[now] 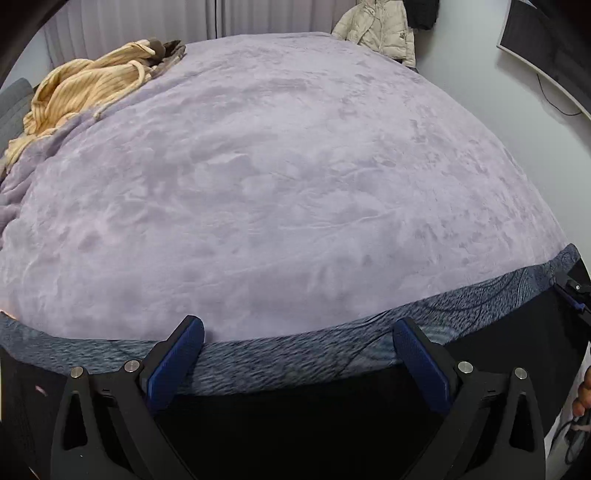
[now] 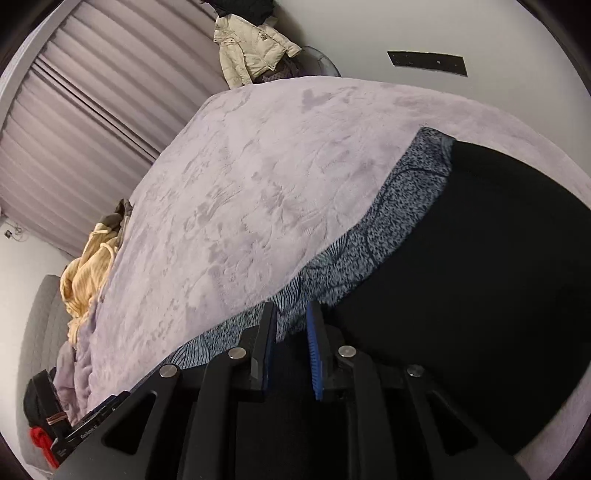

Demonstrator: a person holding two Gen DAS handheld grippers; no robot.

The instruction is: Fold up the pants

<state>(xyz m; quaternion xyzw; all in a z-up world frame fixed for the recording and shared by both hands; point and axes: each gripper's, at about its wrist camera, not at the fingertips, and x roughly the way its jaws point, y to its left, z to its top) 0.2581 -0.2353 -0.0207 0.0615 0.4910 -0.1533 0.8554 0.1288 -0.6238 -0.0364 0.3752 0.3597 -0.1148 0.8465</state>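
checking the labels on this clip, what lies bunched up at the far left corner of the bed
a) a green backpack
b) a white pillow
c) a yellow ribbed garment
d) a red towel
c, a yellow ribbed garment lies crumpled at the far left corner of the purple blanket, well away from the black pants at the near edge.

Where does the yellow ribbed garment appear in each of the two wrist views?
Left wrist view: the yellow ribbed garment lies at the upper left, on the far corner of the lilac blanket.
Right wrist view: it sits at the left edge, about mid-height, on the blanket's edge.
Shared landmark: the cream puffer jacket hanging behind the bed, at the top of both views.
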